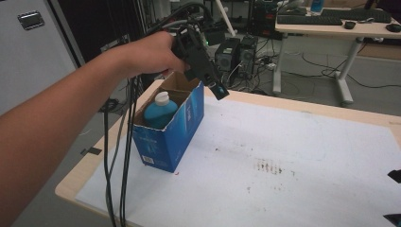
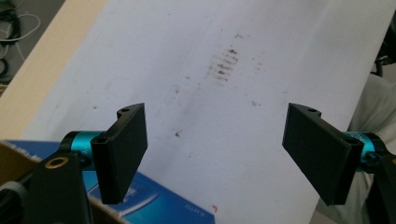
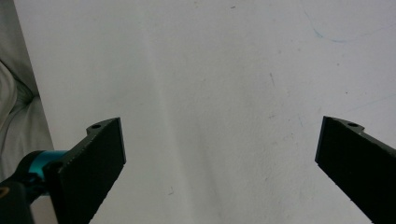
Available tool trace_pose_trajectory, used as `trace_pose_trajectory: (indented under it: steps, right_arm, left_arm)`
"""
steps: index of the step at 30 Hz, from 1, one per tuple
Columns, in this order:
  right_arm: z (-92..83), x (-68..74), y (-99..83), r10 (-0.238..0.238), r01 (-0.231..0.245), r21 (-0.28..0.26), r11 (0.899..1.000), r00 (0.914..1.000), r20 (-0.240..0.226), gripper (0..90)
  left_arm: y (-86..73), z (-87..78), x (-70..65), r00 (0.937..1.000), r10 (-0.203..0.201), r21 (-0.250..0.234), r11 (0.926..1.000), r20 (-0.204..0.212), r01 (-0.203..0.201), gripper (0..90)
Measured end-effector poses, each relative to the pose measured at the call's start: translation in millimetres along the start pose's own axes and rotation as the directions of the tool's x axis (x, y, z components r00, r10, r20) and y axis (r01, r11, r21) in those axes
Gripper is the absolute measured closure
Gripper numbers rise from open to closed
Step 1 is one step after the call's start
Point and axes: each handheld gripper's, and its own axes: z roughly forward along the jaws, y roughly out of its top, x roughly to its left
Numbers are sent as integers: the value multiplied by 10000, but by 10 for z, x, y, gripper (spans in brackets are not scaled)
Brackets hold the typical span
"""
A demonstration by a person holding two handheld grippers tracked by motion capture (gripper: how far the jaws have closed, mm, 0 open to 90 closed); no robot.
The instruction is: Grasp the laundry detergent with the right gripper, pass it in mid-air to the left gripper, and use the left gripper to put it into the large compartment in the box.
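An open blue cardboard box (image 1: pixel 172 132) stands at the table's near left with a teal bottle (image 1: pixel 160 113) with a white cap upright inside it. My left gripper (image 1: pixel 218 90) hovers over the box's far right corner, held by a hand, pointing down toward the table. Its jaws are wide apart with nothing between them (image 2: pixel 224 149), and the box's blue wall (image 2: pixel 159 205) lies below its left jaw. My right gripper (image 3: pixel 219 158) is open over bare white sheet. Its two black jaw tips (image 1: pixel 395 197) peek in at the right edge of the high view.
A white sheet (image 1: pixel 283 156) with a brown smudge (image 1: pixel 268 166) covers the wooden table (image 1: pixel 75 182). Black cables (image 1: pixel 125 156) hang over the table's left side. A desk with keyboards (image 1: pixel 309 20) and computer towers (image 1: pixel 239 52) stands behind. Grey cloth (image 3: pixel 14 116) lies left of the right gripper.
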Motion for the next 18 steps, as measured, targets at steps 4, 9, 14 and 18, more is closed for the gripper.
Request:
trace_pose_trajectory:
  steps: [4, 9, 14, 18]
  right_arm:
    - [2, 9, 16, -64, 65, -57, 10000, 10000, 35, 10]
    - [1, 13, 20, -26, 26, -77, 10000, 10000, 57, 10]
    - [-6, 23, 25, -73, 74, -116, 9999, 9999, 89, 10]
    - [-5, 21, 26, -57, 58, -133, 9999, 9999, 90, 10]
  left_arm:
    - [102, 156, -55, 9984, 352, 28, 9994, 435, -354, 223]
    - [221, 343, -110, 9970, 412, 18, 9991, 663, -414, 120]
    - [305, 536, -164, 9932, 691, 332, 9968, 936, -725, 41]
    - [355, 655, -202, 9915, 742, 285, 9966, 1070, -776, 28]
